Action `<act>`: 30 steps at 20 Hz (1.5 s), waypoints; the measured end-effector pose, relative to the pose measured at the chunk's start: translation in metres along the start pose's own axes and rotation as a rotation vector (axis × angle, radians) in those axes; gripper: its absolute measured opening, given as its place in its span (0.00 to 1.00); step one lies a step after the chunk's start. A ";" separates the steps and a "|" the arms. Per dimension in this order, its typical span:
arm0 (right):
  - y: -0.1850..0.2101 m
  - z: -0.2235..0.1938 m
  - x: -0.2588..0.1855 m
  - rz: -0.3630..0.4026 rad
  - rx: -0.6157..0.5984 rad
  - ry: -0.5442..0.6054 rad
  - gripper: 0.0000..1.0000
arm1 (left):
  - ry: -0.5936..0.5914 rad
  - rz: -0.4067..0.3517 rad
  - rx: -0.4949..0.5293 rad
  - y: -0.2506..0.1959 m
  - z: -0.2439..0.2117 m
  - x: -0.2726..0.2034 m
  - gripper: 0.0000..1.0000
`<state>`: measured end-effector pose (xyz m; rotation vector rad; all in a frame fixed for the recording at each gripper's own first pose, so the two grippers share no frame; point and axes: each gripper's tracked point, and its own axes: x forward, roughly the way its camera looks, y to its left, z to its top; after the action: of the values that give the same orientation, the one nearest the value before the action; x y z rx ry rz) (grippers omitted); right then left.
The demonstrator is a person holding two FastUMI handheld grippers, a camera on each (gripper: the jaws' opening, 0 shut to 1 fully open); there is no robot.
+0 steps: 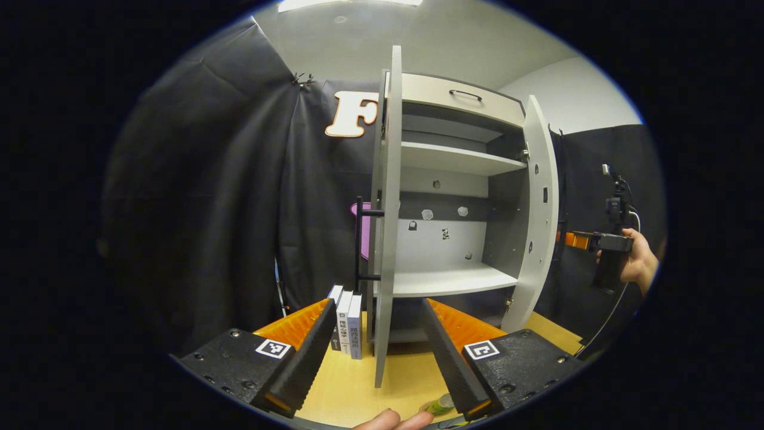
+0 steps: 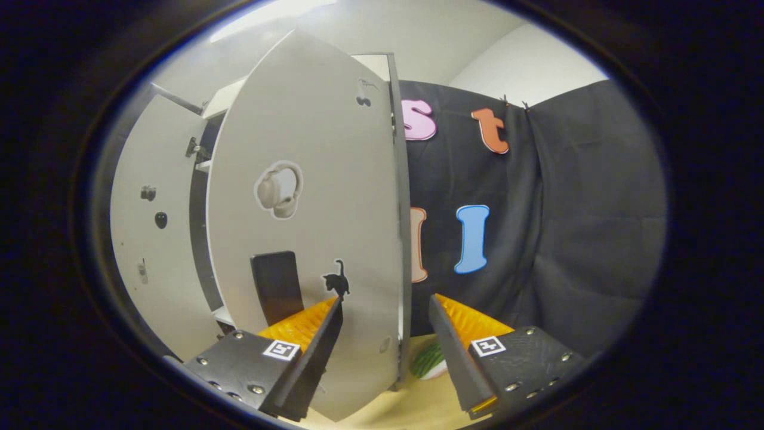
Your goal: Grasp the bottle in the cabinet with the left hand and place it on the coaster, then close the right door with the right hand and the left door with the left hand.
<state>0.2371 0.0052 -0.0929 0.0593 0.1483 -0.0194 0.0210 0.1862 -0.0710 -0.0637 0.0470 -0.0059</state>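
Observation:
The grey cabinet (image 1: 453, 280) stands with both doors open and its shelves bare. Its left door (image 1: 387, 227) faces me edge-on, black bar handle (image 1: 359, 239) on its outer side. My left gripper (image 1: 379, 352) is open, and that door's edge lines up between its fingers. A small greenish object (image 1: 440, 405) lies low by the right finger, mostly hidden. The right door (image 2: 310, 227) carries stickers and a dark handle (image 2: 276, 286). My right gripper (image 2: 385, 340) is open with the door's free edge (image 2: 402, 251) between its fingers; contact cannot be told. It also appears, held by a hand, beyond the right door (image 1: 609, 242).
Three books (image 1: 346, 325) stand upright on the wooden table (image 1: 352, 382) left of the cabinet. A green striped, melon-like piece (image 2: 431, 360) lies on the table beyond the right door. A fingertip (image 1: 391, 420) shows at the bottom edge. Black cloth walls surround the booth.

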 end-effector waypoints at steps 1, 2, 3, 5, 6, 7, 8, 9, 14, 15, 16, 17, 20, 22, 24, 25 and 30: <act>0.006 -0.003 0.002 0.010 0.000 -0.001 0.86 | 0.009 0.007 0.005 0.005 -0.003 0.001 0.90; 0.014 -0.004 0.003 0.021 0.004 0.000 0.92 | 0.013 0.012 0.007 0.011 -0.004 0.002 0.90; 0.020 -0.006 0.004 0.027 0.008 0.000 0.92 | 0.013 0.010 0.004 0.014 -0.004 0.003 0.90; 0.029 -0.009 0.005 0.026 0.007 -0.004 0.93 | 0.004 0.003 0.000 0.022 -0.002 0.006 0.85; 0.033 -0.010 0.005 0.022 0.002 -0.007 0.98 | 0.003 0.000 0.004 0.028 -0.003 0.008 0.90; 0.036 -0.011 0.003 0.015 -0.002 -0.012 0.98 | 0.001 -0.001 0.010 0.034 -0.004 0.009 0.90; 0.040 -0.014 0.000 0.011 -0.003 -0.015 0.98 | 0.001 -0.002 0.017 0.041 -0.005 0.012 0.90; 0.043 -0.016 -0.004 0.009 -0.003 -0.018 0.98 | 0.003 0.000 0.025 0.049 -0.003 0.016 0.90; 0.050 -0.028 -0.038 -0.005 -0.018 -0.024 0.98 | 0.001 -0.006 0.044 0.085 0.000 0.039 0.84; 0.049 -0.029 -0.045 -0.007 -0.027 -0.025 0.98 | -0.005 -0.005 0.036 0.091 0.003 0.043 0.85; 0.046 -0.032 -0.054 -0.012 -0.037 -0.020 0.98 | -0.007 -0.009 0.027 0.096 0.004 0.052 0.90; 0.040 -0.035 -0.064 -0.026 -0.045 -0.012 1.00 | -0.011 -0.006 0.024 0.101 0.005 0.063 0.92; 0.028 -0.045 -0.102 -0.037 -0.059 0.011 0.98 | -0.020 0.017 0.010 0.114 0.013 0.091 0.93; 0.021 -0.049 -0.128 -0.033 -0.073 0.011 0.98 | -0.048 0.014 -0.015 0.113 0.025 0.104 0.92; 0.008 -0.052 -0.150 -0.046 -0.102 0.018 0.98 | -0.070 -0.037 -0.035 0.098 0.037 0.114 0.95; -0.001 -0.054 -0.159 -0.067 -0.110 0.026 0.98 | -0.072 -0.064 -0.033 0.089 0.042 0.118 0.96; -0.020 -0.051 -0.198 -0.105 -0.085 0.019 0.93 | -0.048 -0.165 -0.089 0.039 0.045 0.127 0.93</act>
<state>0.0331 -0.0083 -0.1153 -0.0335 0.1708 -0.1168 0.1500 0.2270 -0.0343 -0.1569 -0.0063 -0.1667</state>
